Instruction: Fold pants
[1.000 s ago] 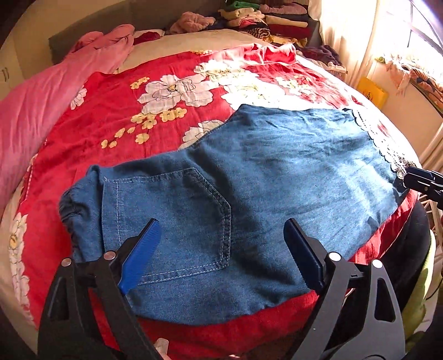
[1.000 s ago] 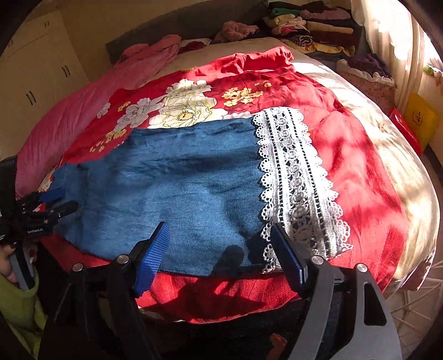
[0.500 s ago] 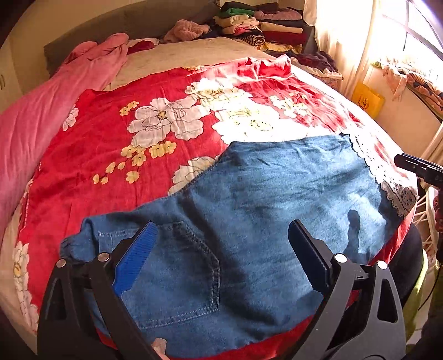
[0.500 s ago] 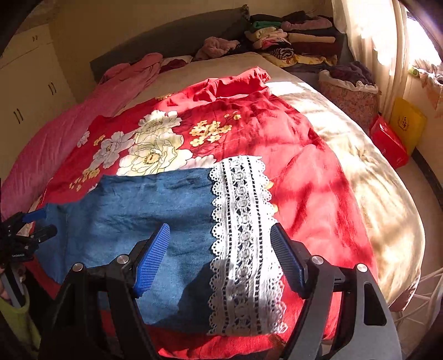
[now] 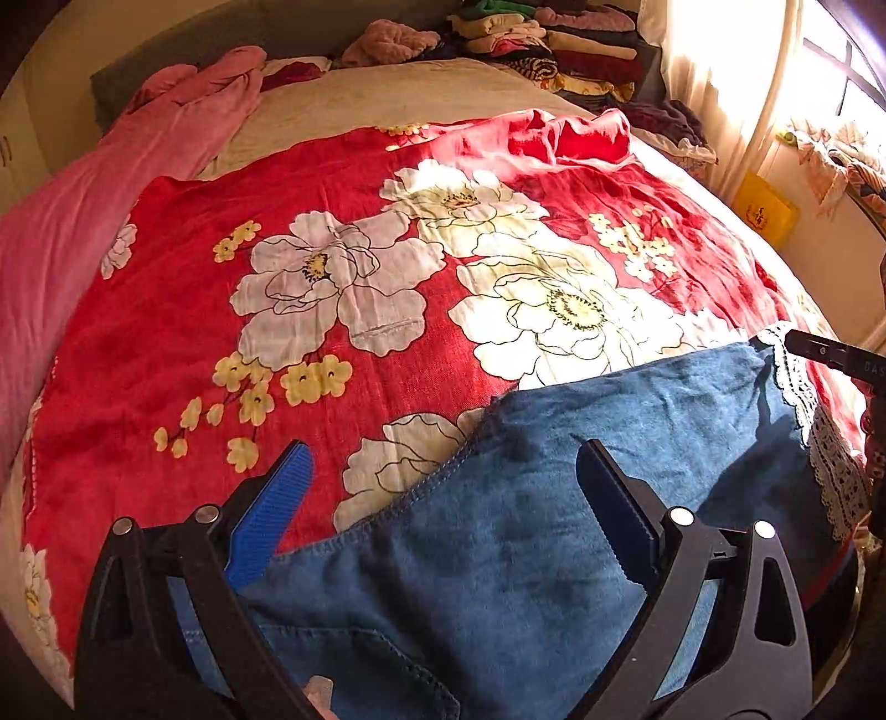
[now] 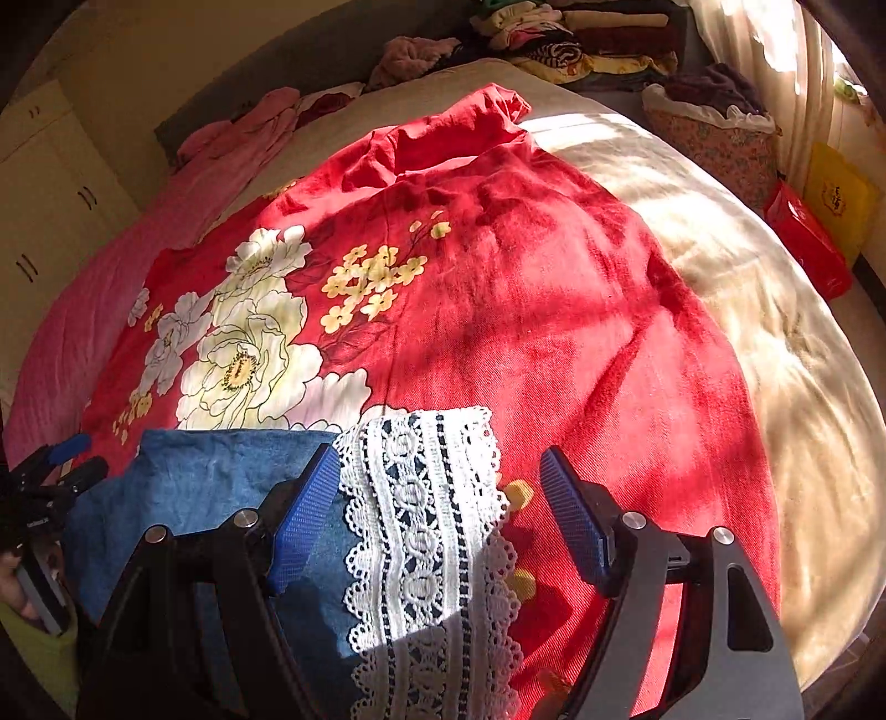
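Left hand-held gripper (image 5: 443,487): jaws stand wide, nothing between the pads. It hangs above the near edge of the bed, over the pants (image 5: 554,526); its left blue finger (image 5: 271,515) lies over the red floral cover, its right finger over denim. No contact with the cloth can be confirmed.

Right hand-held gripper (image 6: 437,515): jaws also wide, with no grip on anything. The white lace cuff (image 6: 421,526) of the pants shows between its fingers, beneath them; whether a pad touches the lace cannot be told.

Pants: blue denim, lying flat across the near part of the bed on top of the red floral cover (image 5: 360,277). A stitched back pocket (image 5: 360,664) sits at the near left end, under the left gripper; the lace cuff forms the right end. The denim's far edge runs obliquely across a printed white flower.

Surroundings: a pink blanket (image 5: 83,221) lies along the left side of the bed. A bare cream mattress surface (image 6: 775,360) is exposed to the right of the red cover, in sunlight. Stacked folded clothes (image 5: 554,44) stand at the far end. A yellow box (image 6: 836,194) and a red box (image 6: 808,243) rest on the floor at far right.
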{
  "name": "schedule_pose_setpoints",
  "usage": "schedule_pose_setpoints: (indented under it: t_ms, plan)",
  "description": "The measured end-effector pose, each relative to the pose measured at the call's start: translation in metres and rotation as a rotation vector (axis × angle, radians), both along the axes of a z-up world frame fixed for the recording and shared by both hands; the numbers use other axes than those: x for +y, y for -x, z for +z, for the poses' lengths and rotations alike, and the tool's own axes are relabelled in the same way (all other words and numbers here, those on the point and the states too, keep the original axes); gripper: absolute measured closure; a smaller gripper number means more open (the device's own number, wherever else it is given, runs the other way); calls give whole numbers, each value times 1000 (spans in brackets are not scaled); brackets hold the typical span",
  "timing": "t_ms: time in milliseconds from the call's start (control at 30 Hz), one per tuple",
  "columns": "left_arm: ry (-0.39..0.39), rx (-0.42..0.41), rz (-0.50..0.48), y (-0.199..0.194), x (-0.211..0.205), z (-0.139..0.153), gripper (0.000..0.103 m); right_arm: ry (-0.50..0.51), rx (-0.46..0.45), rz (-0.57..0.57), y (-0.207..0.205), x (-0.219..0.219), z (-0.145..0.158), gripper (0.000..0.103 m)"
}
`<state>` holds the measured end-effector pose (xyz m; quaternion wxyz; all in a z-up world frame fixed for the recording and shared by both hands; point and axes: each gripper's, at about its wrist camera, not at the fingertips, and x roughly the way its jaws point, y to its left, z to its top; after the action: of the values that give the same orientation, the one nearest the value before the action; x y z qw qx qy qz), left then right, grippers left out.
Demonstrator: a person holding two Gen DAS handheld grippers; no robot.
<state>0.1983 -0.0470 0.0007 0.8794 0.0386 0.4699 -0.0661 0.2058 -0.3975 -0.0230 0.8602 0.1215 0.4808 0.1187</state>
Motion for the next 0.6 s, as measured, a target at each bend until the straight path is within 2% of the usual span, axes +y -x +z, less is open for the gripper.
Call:
schedule_pose_setpoints:
  t_ms: [100,233,267,333,367,400,433,467,500,600]
  plan:
    - [10,34,-8,-13,-5,-16,14,-30,21,11,-6,2,-10,36]
    - [17,72,-2,-23,-12,-33,14,-62,36,8,-7,2,-20,37]
    - [24,80,-1,-25,-13,-37,14,-67,35,14,-7,2,-21,43]
    - [47,86,0,-25,-16,-42,21,-75,35,39,-6,5,-22,56]
    - [64,90,-1,-25,-18,-44,40,-67,31,52,-6,8,-22,64]
    - [93,93,2,-23,-19,-44,63,-65,23,66,-4,11,-21,68]
    - [107,91,0,-22,-21,-43,72,-67,12,81,-2,14,-20,78]
    - [108,86,-10,-20,-24,-41,94,-59,-2,94,0,17,-17,84]
    - [98,78,-20,-17,-28,-37,98,-27,-28,101,4,21,-11,85]
    - [56,21,-32,-13,-33,-23,98,39,-126,117,12,29,16,86]
